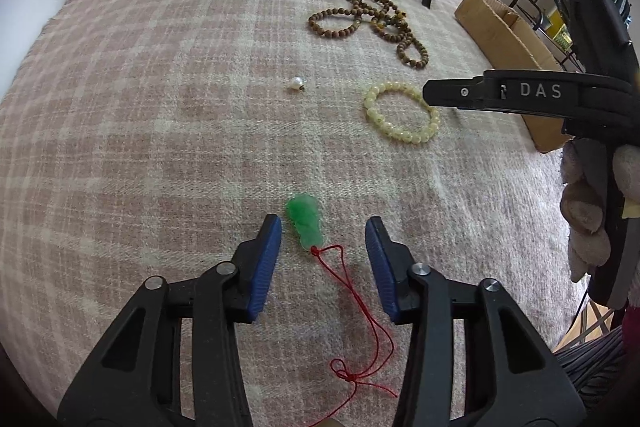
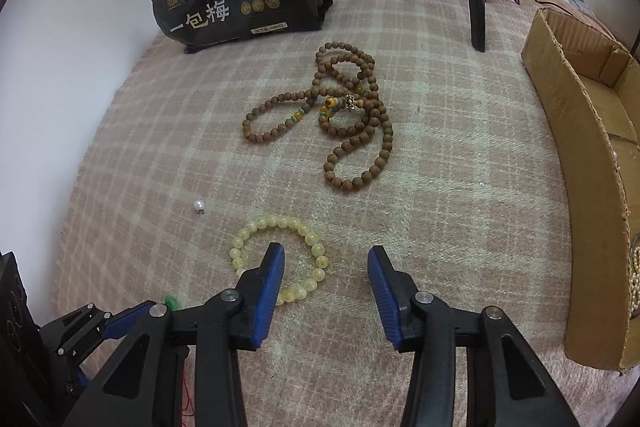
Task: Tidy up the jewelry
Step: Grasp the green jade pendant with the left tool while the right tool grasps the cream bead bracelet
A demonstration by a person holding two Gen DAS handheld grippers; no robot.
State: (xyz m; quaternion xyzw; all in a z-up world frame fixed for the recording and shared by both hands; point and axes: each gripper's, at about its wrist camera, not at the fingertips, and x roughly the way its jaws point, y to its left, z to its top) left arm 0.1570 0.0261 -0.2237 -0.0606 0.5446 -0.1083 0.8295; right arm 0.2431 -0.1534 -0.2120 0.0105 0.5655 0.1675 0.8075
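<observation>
Between our left gripper's (image 1: 323, 263) part-open fingers the green pendant (image 1: 305, 225) is lying ungripped on the bed (image 1: 160, 107), while our right gripper's (image 2: 326, 287) part-open fingers are straddling the yellow bracelet's (image 2: 316, 247) near side, both poised for pickups.

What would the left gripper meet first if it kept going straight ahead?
Probably the green carved pendant on its red cord, lying between the left gripper's open jaws; depth is uncertain.
</observation>
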